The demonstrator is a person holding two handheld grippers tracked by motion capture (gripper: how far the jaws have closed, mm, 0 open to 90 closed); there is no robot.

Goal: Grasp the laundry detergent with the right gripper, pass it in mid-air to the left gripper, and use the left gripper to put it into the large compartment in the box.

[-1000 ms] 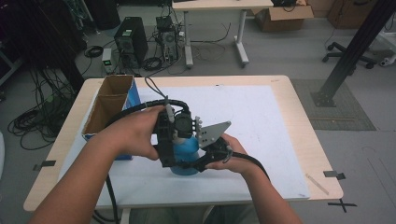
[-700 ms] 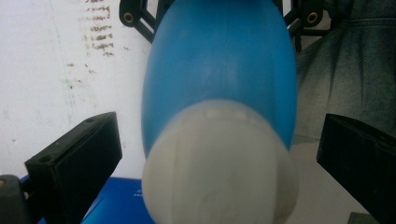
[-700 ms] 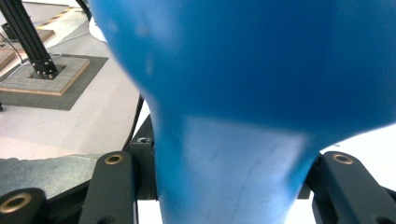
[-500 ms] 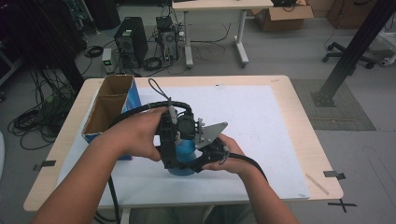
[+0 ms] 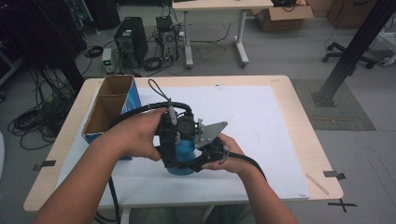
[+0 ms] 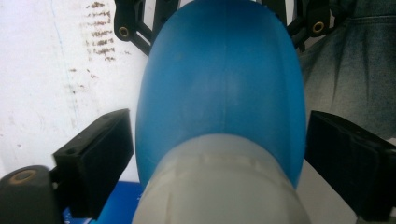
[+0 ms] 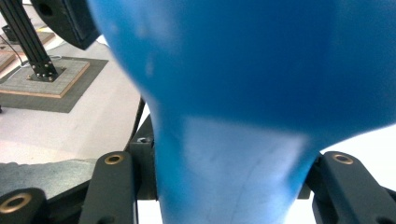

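Observation:
A blue plastic bottle with a whitish cap end sits low over the white sheet near the table's front, between both hands. My left gripper comes at it from the left; in the left gripper view its two black pads press the bottle's wide blue body from either side. My right gripper meets the bottle from the right. In the right gripper view its jaws flank the narrower pale part, and their tips are hidden behind the bottle.
An open cardboard box with a blue side stands at the table's left edge. A white sheet covers most of the wooden table. Black cables trail from both grippers. Computers and desks stand on the floor beyond.
Both hands and the bottle have drifted slightly left and toward the front edge. The grip on the bottle looks the same.

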